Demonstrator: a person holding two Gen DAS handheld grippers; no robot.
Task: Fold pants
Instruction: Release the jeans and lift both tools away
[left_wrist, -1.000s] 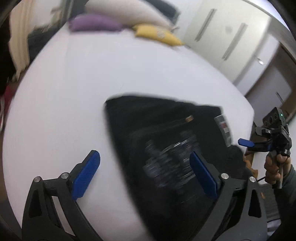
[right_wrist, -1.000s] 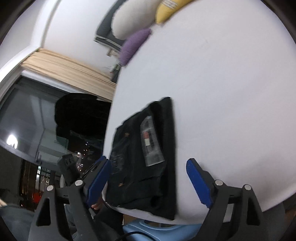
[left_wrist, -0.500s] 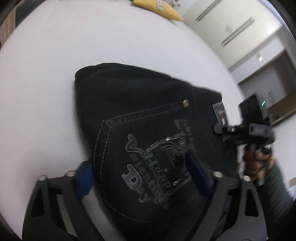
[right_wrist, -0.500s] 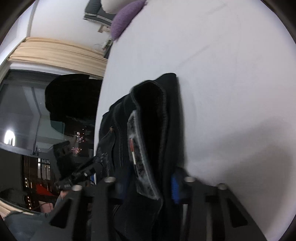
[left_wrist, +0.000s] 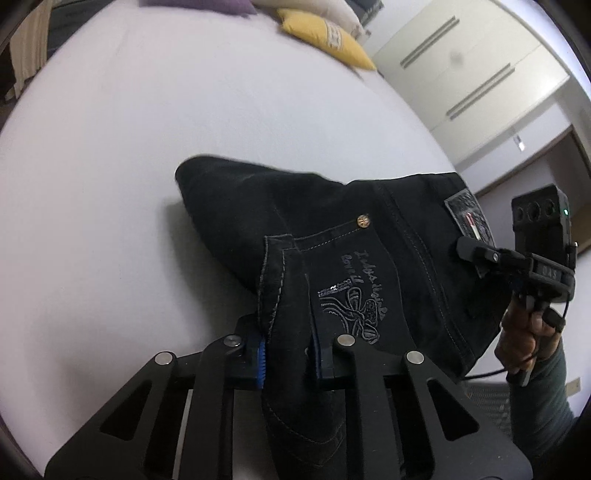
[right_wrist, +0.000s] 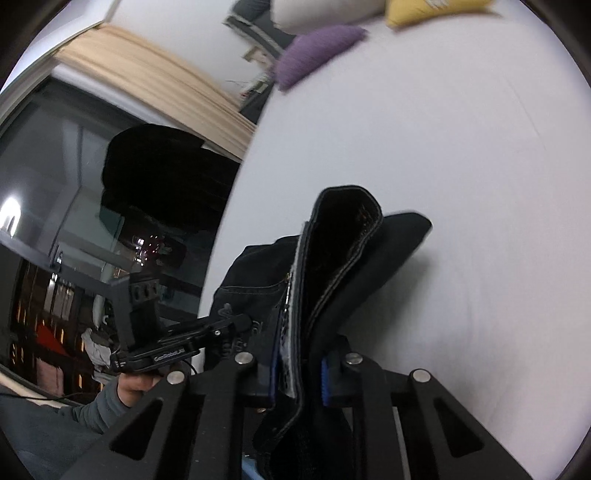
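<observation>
From the left wrist, the left claw (left_wrist: 288, 356) is clamped narrow on the black pants (left_wrist: 354, 236), its blue pads (left_wrist: 261, 356) pinching a thick bunch of cloth at the seam beside the embroidered back pocket (left_wrist: 351, 291). The pants run forward and to the right of this claw, lifted at the near edge while the far folded end rests on the white bed (left_wrist: 147, 166). Out at the far right the right claw (left_wrist: 469, 251) bites the waistband next to the patch label (left_wrist: 467, 221), held in the person's hand (left_wrist: 524, 336). Gripping both near corners this way probably lets the bundle be raised and carried over evenly, so the layers do not slide apart. A yellow pillow (left_wrist: 325, 44) and a purple one (left_wrist: 195, 5) lie far ahead at the top of the bed.

From the right wrist, the right claw (right_wrist: 297, 378) is likewise narrowed onto the pants (right_wrist: 343, 258), the stacked waistband layers standing upright between its pads and curling over just ahead. The folded bulk fans out ahead and to the right, its tip touching the bed (right_wrist: 461, 166). To the left, the left claw (right_wrist: 240, 325) grips the same garment. The purple pillow (right_wrist: 317, 48) sits far ahead.

No containers appear in either view; the pants sit on the bed's near edge.
</observation>
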